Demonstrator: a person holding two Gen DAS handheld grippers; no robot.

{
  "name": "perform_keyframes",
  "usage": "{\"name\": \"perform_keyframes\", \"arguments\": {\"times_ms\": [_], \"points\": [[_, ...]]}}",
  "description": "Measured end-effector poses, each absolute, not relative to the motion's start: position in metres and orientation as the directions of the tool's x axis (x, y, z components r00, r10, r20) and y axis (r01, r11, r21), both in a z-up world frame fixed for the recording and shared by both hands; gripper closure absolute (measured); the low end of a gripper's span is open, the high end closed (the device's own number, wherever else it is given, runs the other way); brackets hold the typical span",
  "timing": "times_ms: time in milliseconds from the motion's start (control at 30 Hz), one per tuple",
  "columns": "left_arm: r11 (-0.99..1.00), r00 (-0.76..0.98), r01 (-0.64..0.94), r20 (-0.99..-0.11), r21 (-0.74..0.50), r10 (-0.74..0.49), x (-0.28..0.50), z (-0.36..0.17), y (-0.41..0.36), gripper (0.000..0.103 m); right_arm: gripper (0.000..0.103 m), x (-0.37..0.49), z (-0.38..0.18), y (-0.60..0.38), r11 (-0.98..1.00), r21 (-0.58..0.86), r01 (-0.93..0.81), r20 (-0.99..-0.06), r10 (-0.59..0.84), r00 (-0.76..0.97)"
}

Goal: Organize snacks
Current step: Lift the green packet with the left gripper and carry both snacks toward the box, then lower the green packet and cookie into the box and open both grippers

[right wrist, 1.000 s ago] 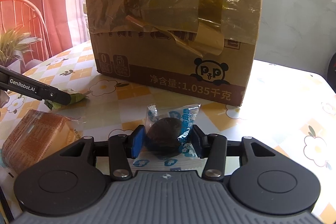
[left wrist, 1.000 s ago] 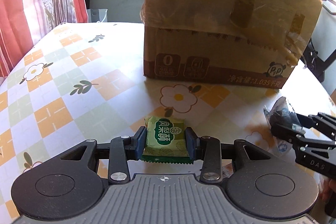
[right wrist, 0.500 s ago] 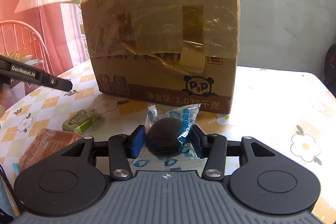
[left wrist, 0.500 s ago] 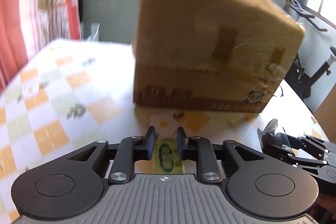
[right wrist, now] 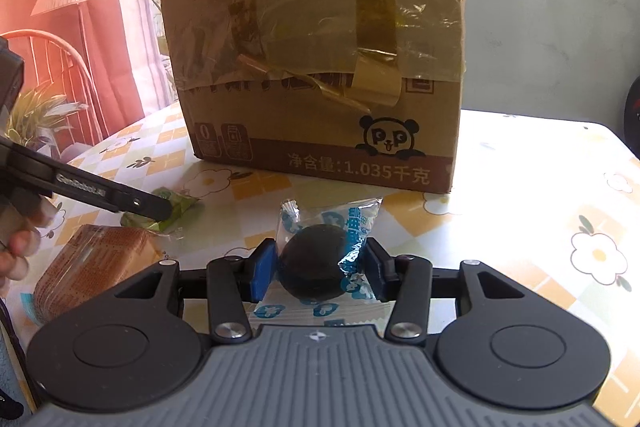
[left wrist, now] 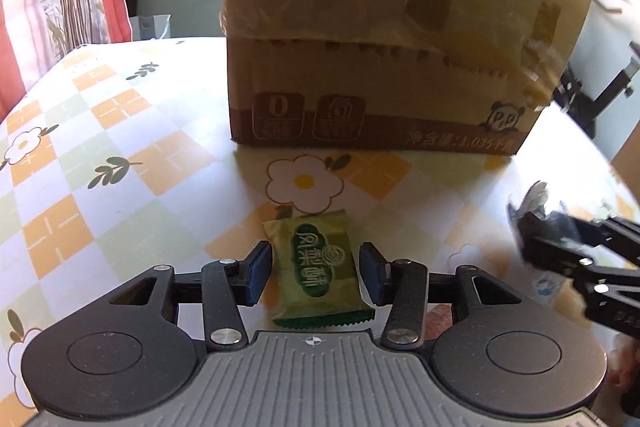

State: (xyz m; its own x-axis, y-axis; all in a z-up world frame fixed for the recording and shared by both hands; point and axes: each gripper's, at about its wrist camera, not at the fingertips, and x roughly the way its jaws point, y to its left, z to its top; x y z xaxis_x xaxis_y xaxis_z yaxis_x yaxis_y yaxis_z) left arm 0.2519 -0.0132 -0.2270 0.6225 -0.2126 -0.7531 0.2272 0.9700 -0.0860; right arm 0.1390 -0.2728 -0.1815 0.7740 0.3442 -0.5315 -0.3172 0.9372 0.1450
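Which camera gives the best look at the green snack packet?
The left wrist view: the green snack packet lies flat on the table, fully visible between the left gripper's open fingers, its label facing up. In the right wrist view, only its crumpled edge shows, mostly hidden behind that gripper's finger.

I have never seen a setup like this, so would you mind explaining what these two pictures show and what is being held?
No robot arm here: a person holds a two-finger gripper in each hand, and a fisheye camera on each looks forward along its fingers.

The left camera shows the left gripper with its jaws open on either side of a green snack packet lying on the flowered tablecloth. The right camera shows the right gripper shut on a dark round snack in a clear blue-printed wrapper.

Behind both stands a taped cardboard box with a panda logo. A wrapped brown cake lies at the left of the right view.
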Motion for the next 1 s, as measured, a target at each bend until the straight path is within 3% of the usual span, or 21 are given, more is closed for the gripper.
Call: {"name": "perform_keyframes", "arguments": {"times_ms": [67,167,500,733,833,1000], "points": [[0.972,0.642,0.229,-0.741,-0.058,-0.195,0.252,-0.231,-0.017,0.053,0.054,0.140,-0.182,-0.273,0.937,0.151,-0.315,-0.534,0.345,0.772],[0.972,0.644,0.222,-0.738,-0.071,-0.201,0.253,-0.230,-0.014,0.062,0.054,0.141,-0.183,-0.274,0.937,0.159,-0.310,-0.537,0.346,0.770],[0.974,0.693,0.186,-0.684,-0.132,-0.225,0.240,-0.205,0.005,0.062,0.054,0.139,-0.183,-0.273,0.939,0.156,-0.307,-0.532,0.342,0.775],[0.967,0.758,0.215,-0.602,-0.133,-0.251,0.234,-0.163,0.010,0.062,0.054,0.134,-0.173,-0.276,0.945,0.170,-0.279,-0.520,0.326,0.789],[0.963,0.790,0.242,-0.552,-0.119,-0.267,0.236,-0.138,0.009,0.062,0.054,0.134,-0.150,-0.277,0.940,0.161,-0.299,-0.471,0.340,0.814],[0.952,0.837,0.280,-0.453,-0.126,-0.307,0.248,-0.090,0.004,0.062,0.054,0.147,-0.085,-0.281,0.928,0.110,-0.355,-0.309,0.372,0.875]]}}
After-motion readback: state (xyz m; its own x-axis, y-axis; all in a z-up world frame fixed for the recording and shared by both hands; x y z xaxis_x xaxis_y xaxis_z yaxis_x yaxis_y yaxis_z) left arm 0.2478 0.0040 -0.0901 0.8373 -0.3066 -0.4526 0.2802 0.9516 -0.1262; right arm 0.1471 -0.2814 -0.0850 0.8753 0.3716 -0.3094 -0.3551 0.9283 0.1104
